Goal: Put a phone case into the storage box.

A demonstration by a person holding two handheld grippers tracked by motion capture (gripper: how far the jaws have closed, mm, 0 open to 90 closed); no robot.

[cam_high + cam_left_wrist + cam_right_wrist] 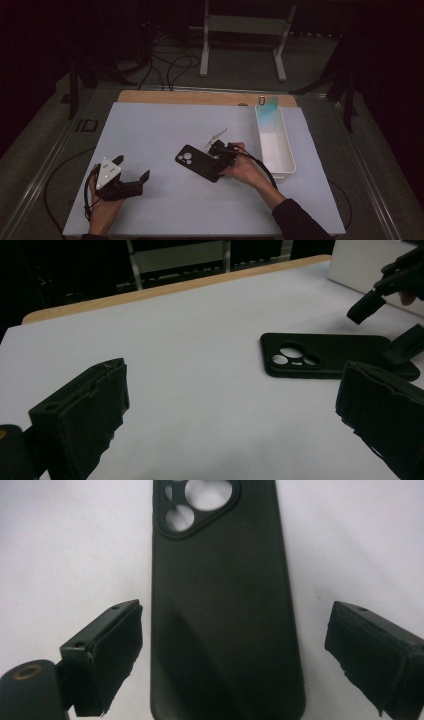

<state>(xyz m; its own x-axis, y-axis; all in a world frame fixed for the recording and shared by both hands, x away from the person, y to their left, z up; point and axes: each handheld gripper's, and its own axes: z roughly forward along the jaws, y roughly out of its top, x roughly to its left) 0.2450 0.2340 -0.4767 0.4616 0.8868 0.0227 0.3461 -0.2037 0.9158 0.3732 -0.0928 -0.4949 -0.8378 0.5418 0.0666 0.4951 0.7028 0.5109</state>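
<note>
Right gripper (232, 650) jaws straddle the phone case (225, 605), its top edge cropped.

Left hand: our bare left hand (102, 205) comes in from the bottom edge of the high view, wrapped around the handle low at the left.
Left gripper: our black two-jaw left gripper (134, 172), with its grey three-cornered plate on top, points right; in its own view (230, 415) the jaws stand wide apart.
Right arm: our dark-sleeved right forearm (295, 217) angles up and left from the bottom right.
Right hand: our right hand (246, 170) grips its handle, knuckles up.
Right gripper: our black two-jaw right gripper (216, 152) seems to point left, though the high view is dim; its own view (235, 650) shows the jaws spread well apart.
</note>
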